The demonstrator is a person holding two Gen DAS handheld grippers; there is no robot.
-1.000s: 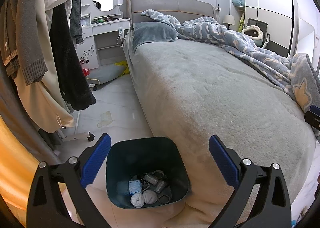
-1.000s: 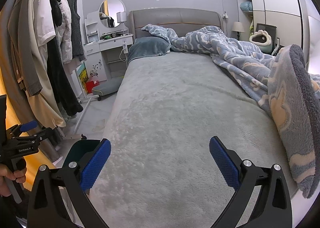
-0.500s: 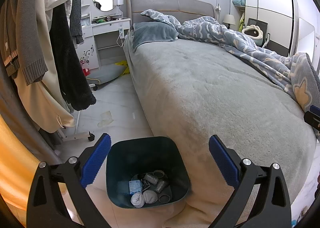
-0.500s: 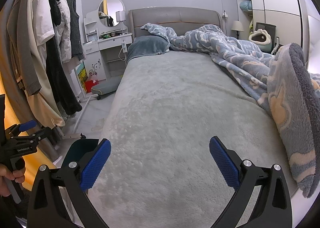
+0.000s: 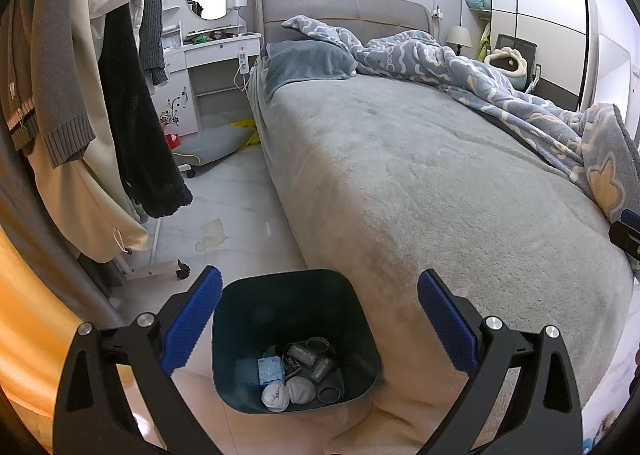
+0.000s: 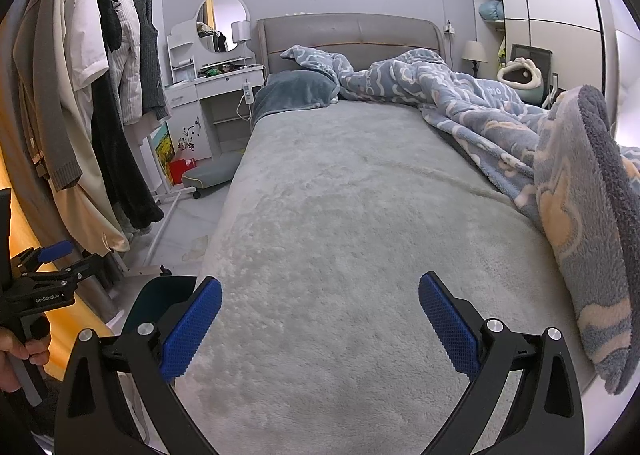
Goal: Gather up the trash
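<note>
A dark teal trash bin (image 5: 292, 295) stands on the floor at the foot corner of the bed, right below my left gripper (image 5: 319, 319), which is open and empty. The bin holds several pieces of trash (image 5: 298, 373): crumpled white wads, grey rolls, a small blue box. A crumpled pale scrap (image 5: 211, 234) lies on the floor beside the bed. My right gripper (image 6: 320, 321) is open and empty above the grey bed (image 6: 340, 215). The bin's rim (image 6: 160, 295) shows at the lower left of the right wrist view, with the left gripper (image 6: 52, 259) beyond it.
A clothes rack with hanging coats (image 5: 80, 95) stands on the left on a wheeled base (image 5: 160, 269). A white vanity (image 5: 216, 67) and a grey cushion (image 5: 212, 143) are at the far end. A blue patterned blanket (image 6: 520, 143) is bunched along the bed's right side.
The right gripper has drifted slightly, shifting its view a little to the right. The left gripper stays over the bin. Both remain open.
</note>
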